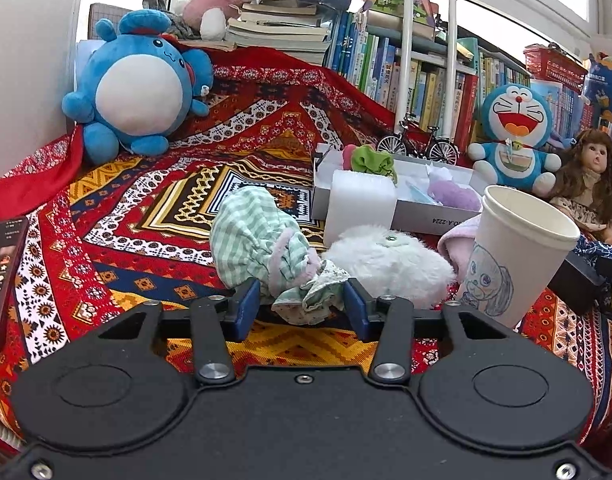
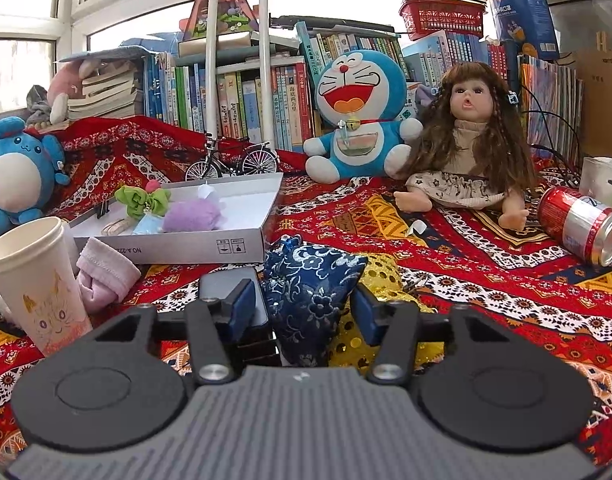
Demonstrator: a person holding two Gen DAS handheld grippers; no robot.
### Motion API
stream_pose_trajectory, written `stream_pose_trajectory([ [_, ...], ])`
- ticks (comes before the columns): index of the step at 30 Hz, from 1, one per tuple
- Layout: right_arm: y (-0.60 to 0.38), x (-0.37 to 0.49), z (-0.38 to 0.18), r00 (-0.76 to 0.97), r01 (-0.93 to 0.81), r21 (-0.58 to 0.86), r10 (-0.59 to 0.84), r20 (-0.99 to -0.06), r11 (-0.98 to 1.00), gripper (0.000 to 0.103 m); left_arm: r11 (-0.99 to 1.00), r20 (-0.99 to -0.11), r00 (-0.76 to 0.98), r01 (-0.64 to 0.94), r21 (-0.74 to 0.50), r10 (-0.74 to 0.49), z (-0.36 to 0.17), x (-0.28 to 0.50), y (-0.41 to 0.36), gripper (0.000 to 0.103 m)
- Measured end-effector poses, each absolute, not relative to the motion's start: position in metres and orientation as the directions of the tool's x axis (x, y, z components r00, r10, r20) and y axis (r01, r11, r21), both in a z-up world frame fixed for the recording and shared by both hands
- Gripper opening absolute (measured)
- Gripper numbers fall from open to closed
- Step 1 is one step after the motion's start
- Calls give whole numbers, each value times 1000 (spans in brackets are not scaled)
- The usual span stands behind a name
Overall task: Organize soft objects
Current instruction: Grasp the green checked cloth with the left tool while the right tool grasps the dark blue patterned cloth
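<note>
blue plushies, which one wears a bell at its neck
The Doraemon plush beside the long-haired doll: a small bell hangs on its red collar. The round blue plush at the far left shows no bell.

Green-white checked pouch (image 1: 262, 236) between left jaws, white fluffy toy (image 1: 389, 260) just right. Navy pouch (image 2: 309, 284) with pale floral brocade between right jaws, gold sequin cloth (image 2: 385, 280) under it. Red geometric patterned cloth (image 2: 485, 280) under all. Blue pads (image 2: 242, 308).

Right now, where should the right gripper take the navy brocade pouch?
Grip the navy brocade pouch across its narrower near end, straight from the camera's side. It lies lengthwise between the right gripper's fingers, overlapping a gold sequin pouch.
</note>
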State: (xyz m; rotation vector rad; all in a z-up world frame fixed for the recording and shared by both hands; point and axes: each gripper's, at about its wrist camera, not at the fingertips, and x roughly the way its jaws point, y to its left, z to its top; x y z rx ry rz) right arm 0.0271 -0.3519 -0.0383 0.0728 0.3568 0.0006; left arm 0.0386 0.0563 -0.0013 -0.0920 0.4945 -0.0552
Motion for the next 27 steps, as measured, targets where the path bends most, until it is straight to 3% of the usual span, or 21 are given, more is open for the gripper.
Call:
stream_pose_trajectory([
  [4, -355, 25, -37, 941, 38, 73, -11, -339, 997, 36, 995, -466, 882, 27, -97, -70, -1, 38, 55, 26],
  [5, -356, 25, -37, 941, 37, 80, -8, -338, 996, 35, 995, -461, 885, 27, -92, -67, 0, 38, 54, 20],
  [24, -349, 4, -16, 972, -23, 87, 42, -229, 996, 23, 993, -374, 921, 87, -80, -111, 26, 13, 49, 16],
  [26, -347, 3, -15, 974, -26, 76, 42, -224, 997, 23, 995, -368, 925, 74, -73, -96, 25, 12, 49, 20],
  [27, -347, 3, -15, 974, -22, 70, 38, -225, 997, 24, 996, -356, 931, 59, -70, -80, 24, 11, 49, 27],
])
